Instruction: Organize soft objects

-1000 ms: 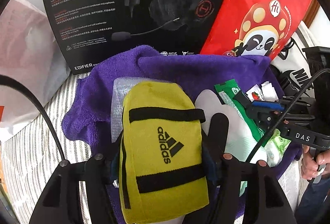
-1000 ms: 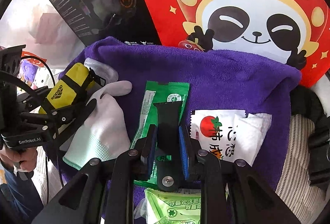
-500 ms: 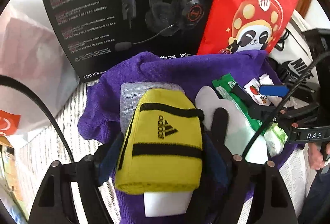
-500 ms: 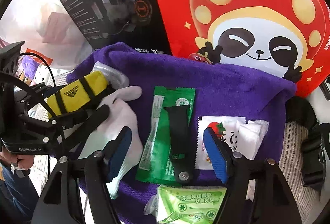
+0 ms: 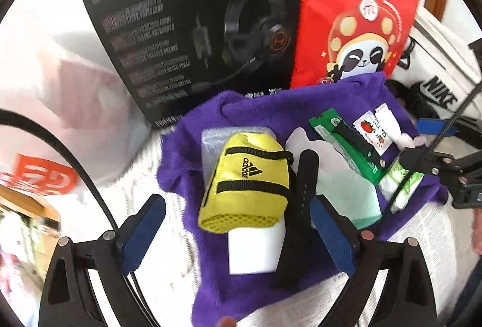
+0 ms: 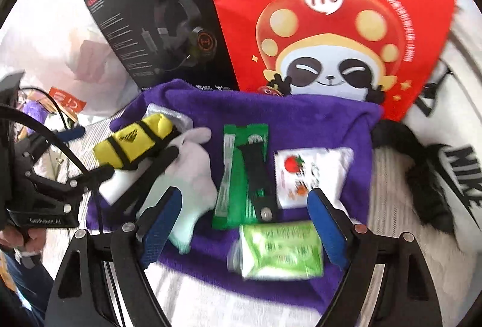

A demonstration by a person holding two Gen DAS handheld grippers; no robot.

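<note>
2 handheld grippers hang above a purple towel spread on striped bedding. The left gripper has its jaws apart and opening, its blue pads clear of everything. Ahead of and between those jaws lies a yellow pouch with black straps, resting on the towel over a white block. Just beside the pouch, close to the right-hand jaw, lies a black strap, and past it a pale mint glove.

The right gripper is also spread and opening, holding nothing. Between its jaws, further out, a 2nd black strap lies on a green packet. Just beyond the right-hand jaw sits a white sachet with a tomato print. Low between the jaws lies a light green wipes pack. Past the towel's far edge stand a black headset box and a red panda bag.
</note>
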